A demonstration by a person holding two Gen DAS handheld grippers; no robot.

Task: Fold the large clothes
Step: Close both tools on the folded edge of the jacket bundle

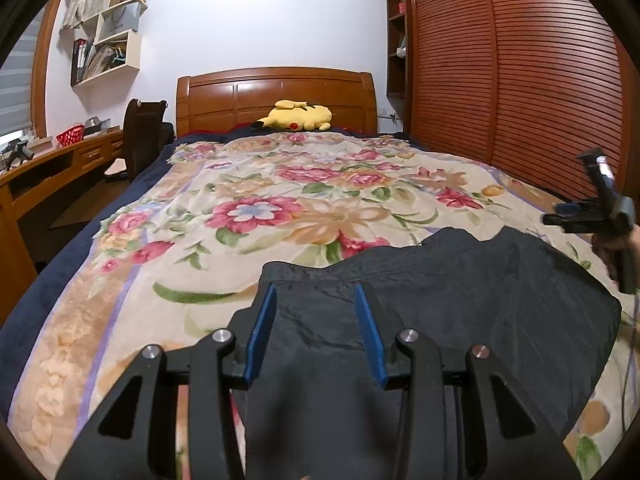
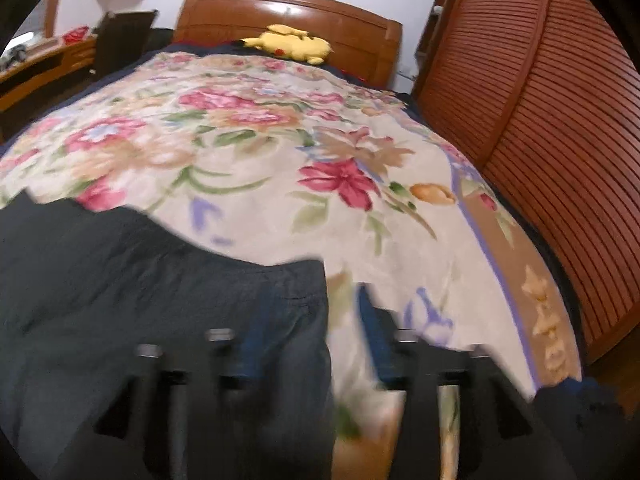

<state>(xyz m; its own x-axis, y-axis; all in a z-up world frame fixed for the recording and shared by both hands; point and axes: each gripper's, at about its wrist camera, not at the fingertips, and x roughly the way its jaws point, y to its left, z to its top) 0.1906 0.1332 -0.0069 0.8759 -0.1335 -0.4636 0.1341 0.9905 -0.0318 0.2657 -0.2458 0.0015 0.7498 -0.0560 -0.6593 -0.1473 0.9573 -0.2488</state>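
A large dark, thin garment lies spread on the near part of the floral bedspread. My left gripper is open, its blue pads either side of the garment's near left part, just above the cloth. The right gripper shows at the right edge of the left wrist view, held up in a hand beyond the garment's right side. In the blurred right wrist view the right gripper is open over the garment's right edge and the bedspread; it holds nothing.
A yellow plush toy lies by the wooden headboard. A slatted wooden wardrobe runs along the bed's right side. A desk and dark chair stand left of the bed. Wall shelves hang above.
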